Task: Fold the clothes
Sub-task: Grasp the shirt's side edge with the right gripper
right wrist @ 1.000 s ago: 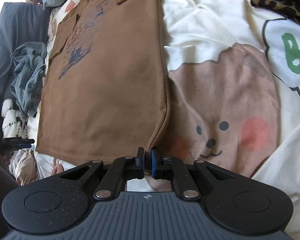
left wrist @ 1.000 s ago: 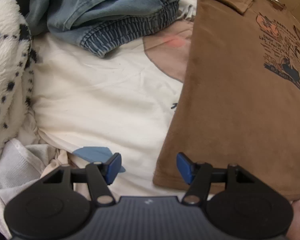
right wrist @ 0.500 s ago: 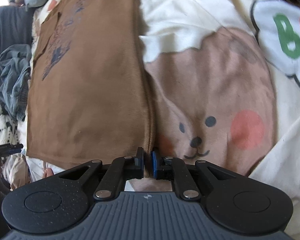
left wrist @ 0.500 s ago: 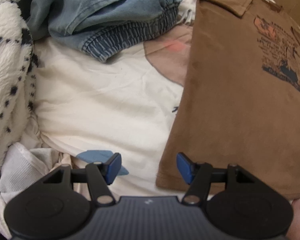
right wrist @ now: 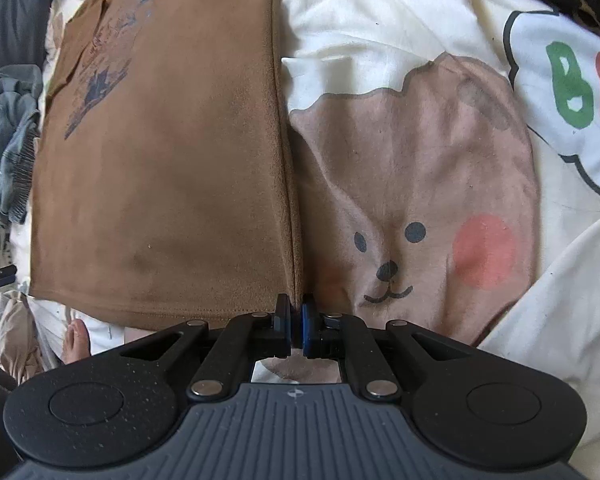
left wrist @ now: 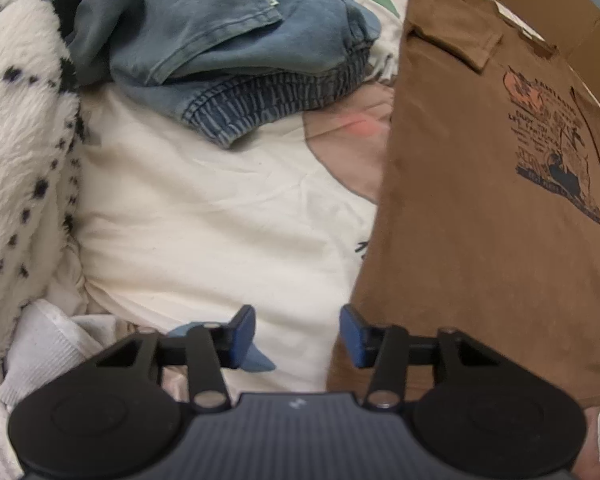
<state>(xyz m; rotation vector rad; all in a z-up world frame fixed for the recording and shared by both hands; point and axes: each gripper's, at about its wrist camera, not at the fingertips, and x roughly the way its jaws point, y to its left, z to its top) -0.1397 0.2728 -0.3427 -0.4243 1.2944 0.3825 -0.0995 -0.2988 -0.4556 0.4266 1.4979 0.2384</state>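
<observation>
Ahead and to the left of the left gripper [left wrist: 297, 336], folded blue denim clothes [left wrist: 236, 68] are seen on the cream bedsheet [left wrist: 220, 220]; its jaws have just been closing, spread with only the sheet between them. The brown T-shirt [left wrist: 480, 240] is laid flat to its right, long axis running away from both grippers, its dark chest print unreadable. The near right hem corner is pinched in the clenched right gripper [right wrist: 296, 326]; to the right, "BA" is printed on the sheet.

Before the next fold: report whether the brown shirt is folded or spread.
Partly folded: the brown shirt lies flat with one sleeve turned in and doubled side edges.
</observation>
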